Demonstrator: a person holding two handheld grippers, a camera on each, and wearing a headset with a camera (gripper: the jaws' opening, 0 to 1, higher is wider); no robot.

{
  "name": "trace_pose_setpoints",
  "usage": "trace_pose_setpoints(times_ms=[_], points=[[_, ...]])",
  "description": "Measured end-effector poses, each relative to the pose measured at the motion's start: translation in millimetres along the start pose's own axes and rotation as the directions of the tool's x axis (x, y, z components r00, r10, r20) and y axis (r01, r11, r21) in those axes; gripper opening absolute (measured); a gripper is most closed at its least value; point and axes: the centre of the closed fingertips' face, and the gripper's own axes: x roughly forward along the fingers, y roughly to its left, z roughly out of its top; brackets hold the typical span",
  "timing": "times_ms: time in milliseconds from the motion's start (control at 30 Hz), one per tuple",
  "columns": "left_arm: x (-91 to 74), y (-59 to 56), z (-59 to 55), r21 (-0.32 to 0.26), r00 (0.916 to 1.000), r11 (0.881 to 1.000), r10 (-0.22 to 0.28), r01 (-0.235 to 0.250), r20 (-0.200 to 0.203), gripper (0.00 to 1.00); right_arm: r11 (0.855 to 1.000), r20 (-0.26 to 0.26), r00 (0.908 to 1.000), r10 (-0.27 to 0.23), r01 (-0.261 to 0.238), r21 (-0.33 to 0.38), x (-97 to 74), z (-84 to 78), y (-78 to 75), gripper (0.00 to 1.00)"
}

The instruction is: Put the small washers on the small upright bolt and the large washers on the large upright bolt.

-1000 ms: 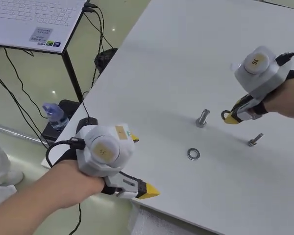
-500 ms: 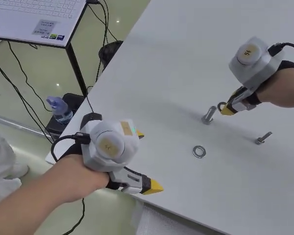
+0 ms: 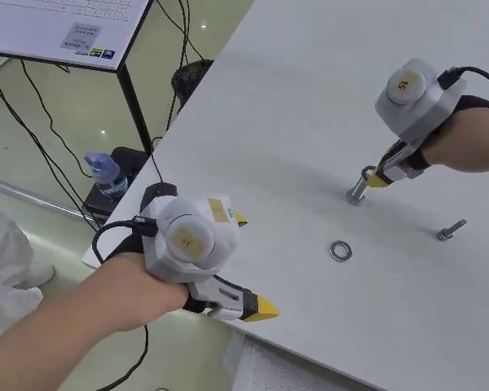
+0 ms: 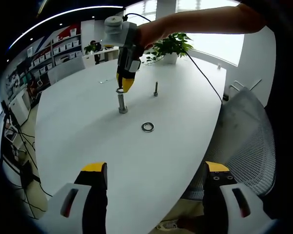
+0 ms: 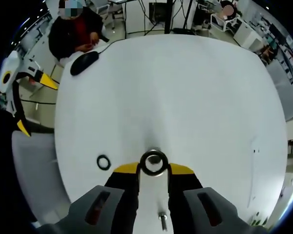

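Washer [image 5: 142, 164] is sitting right at the top of the large bolt [image 3: 357, 193], my right gripper [image 3: 376, 179] pinching it by the edge. A second washer [image 3: 340, 250] is lying flat on the table [image 3: 293, 98] nearby, the small bolt [image 3: 450, 231] standing further off. My left gripper [image 3: 259, 309] is hovering at the table edge, jaws spread wide, empty.

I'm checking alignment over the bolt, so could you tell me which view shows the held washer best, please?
The right gripper view: the washer faces the camera as a full ring between the right gripper's fingers. The head view shows it small, by the large bolt's top; the left gripper view shows it as a distant speck.
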Motion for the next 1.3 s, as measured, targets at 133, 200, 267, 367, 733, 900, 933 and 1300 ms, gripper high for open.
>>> trace_pose_setpoints(times_ms=[133, 200, 267, 367, 733, 900, 933, 1300], points=[[1.0, -0.8, 0.6, 0.004, 1.0, 1.0, -0.004, 0.004, 0.001, 0.82, 1.0, 0.001, 1.0, 0.001, -0.001, -0.003, 1.1, 1.0, 0.3, 0.22], [1.4, -1.1, 1.7, 0.004, 1.0, 1.0, -0.004, 0.004, 0.003, 0.82, 1.0, -0.004, 1.0, 0.003, -0.003, -0.006, 3.8, -0.8, -1.0, 0.22], [1.7, -1.3, 2.1, 0.005, 1.0, 1.0, -0.004, 0.004, 0.002, 0.82, 1.0, -0.011, 0.9999, 0.002, -0.002, -0.01, 6.3, -1.7, -0.4, 0.22], [1.9, -1.1, 2.5, 0.004, 1.0, 1.0, -0.002, 0.002, 0.002, 0.82, 1.0, -0.015, 0.9999, 0.0, -0.001, -0.013, 8.7, -1.0, -0.5, 0.22], [-0.8, -1.0, 3.7, 0.008, 1.0, 1.0, 0.002, -0.002, 0.0, 0.81, 1.0, -0.042, 0.9991, -0.005, 0.004, -0.028, 20.7, -2.0, 3.2, 0.22], [-0.6, -1.1, 2.5, 0.004, 1.0, 1.0, 0.002, -0.002, -0.002, 0.8, 1.0, -0.049, 0.9987, -0.01, 0.009, -0.026, 27.2, -3.0, -2.8, 0.22], [-0.5, -1.4, 2.2, 0.004, 1.0, 1.0, 0.002, -0.002, -0.002, 0.8, 1.0, -0.05, 0.9987, -0.009, 0.008, -0.025, 27.8, -3.1, -3.5, 0.22], [-0.6, -1.9, -0.2, -0.002, 1.0, 1.0, 0.003, -0.003, -0.007, 0.79, 1.0, -0.052, 0.9986, -0.012, 0.011, -0.024, 49.3, -8.2, -4.8, 0.22]])
